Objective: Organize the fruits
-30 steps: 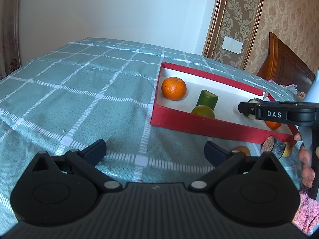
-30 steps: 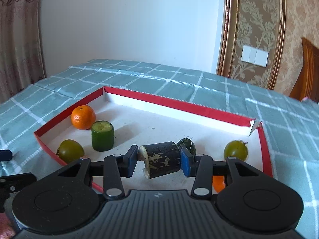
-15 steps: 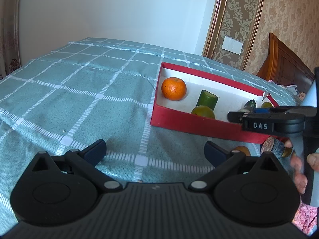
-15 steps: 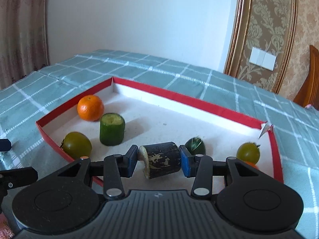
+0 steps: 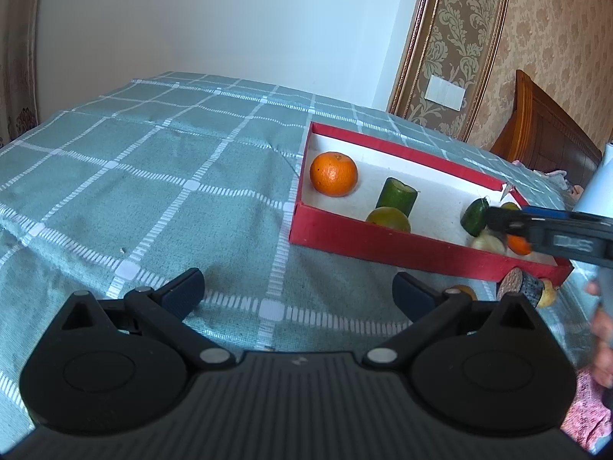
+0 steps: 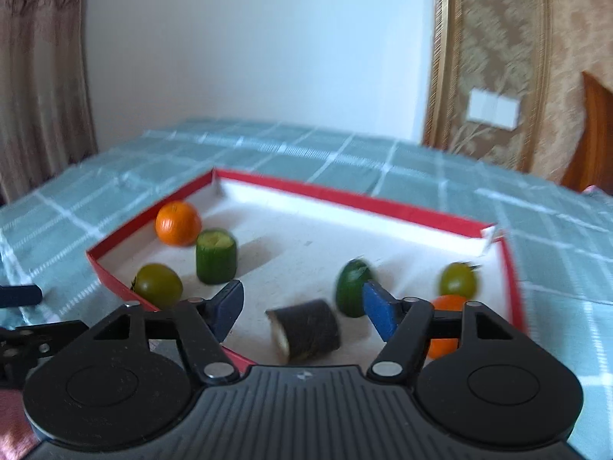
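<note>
Presently the right gripper (image 6: pixel 302 308), low centre of its view, is opening, pads clear of the dark cut piece (image 6: pixel 306 330) lying between them on the red tray (image 6: pixel 345 201) floor, evidently a release. Left gripper (image 5: pixel 299 293) stands wide and empty over the checked cloth (image 5: pixel 153 176). Motion blur obscures tray contents; the small orange (image 6: pixel 446 303) is half hidden behind a finger.

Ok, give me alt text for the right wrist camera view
The right gripper is opening above a red box, with a dark cylinder piece loose between its pads. Also inside are two oranges, green fruits and a cucumber chunk, on a green checked cloth.
</note>
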{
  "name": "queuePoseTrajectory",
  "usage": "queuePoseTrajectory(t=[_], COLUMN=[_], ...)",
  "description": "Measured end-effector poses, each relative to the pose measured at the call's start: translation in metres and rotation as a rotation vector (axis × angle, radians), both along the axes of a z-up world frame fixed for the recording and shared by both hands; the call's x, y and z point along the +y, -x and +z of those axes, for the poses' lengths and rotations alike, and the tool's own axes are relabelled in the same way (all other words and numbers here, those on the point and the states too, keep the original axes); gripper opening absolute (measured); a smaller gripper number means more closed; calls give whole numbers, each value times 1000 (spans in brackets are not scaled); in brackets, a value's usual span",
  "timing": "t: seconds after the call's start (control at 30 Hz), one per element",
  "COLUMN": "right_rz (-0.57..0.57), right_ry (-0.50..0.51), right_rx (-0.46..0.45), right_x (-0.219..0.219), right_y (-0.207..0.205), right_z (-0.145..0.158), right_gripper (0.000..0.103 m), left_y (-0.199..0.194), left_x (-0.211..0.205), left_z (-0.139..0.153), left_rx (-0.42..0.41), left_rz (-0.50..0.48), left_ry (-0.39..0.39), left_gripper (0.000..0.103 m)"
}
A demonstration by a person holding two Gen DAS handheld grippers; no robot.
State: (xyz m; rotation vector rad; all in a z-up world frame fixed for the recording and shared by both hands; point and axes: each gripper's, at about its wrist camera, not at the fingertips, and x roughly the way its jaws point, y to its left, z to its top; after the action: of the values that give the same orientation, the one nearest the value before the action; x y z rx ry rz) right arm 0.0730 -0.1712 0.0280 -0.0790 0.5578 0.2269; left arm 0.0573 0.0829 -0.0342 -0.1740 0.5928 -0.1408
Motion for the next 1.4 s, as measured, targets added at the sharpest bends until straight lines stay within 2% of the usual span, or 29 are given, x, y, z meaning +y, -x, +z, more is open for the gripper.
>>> queuePoseTrajectory(t=[0.13, 0.3, 0.53, 0.7, 0.97, 1.07, 1.17, 1.4], right_rz=[-63, -126, -211, -254, -285, -302, -318, -324], right_ry=[-16, 37, 20, -51, -80, -82, -94, -100], right_rx=[-88, -137, -60, 1, 40, 59, 89, 98], right_x=[-23, -41, -65, -78, -86, -88, -91, -93], right_y=[37, 70, 76, 68, 65, 62, 59, 58], right_z=[6, -2, -13, -19, -22, -24, -27, -28], right_gripper=[73, 73, 74, 79, 79, 80, 82, 82], left_y=[0, 0, -1, -1, -1, 5, 13, 24], left_x=[0, -1, -4, -7, -11, -20, -35, -84], left_z=[0, 0, 0, 0, 1, 3, 6, 14], left_rx=[0, 1, 5, 7, 15, 14, -4, -89], left_rz=[0, 0, 1, 1, 13, 23, -34, -171], left_ry=[-1, -8, -29, -43, -69, -103, -101, -206], left_gripper=[103, 103, 103, 103, 103, 103, 103, 103])
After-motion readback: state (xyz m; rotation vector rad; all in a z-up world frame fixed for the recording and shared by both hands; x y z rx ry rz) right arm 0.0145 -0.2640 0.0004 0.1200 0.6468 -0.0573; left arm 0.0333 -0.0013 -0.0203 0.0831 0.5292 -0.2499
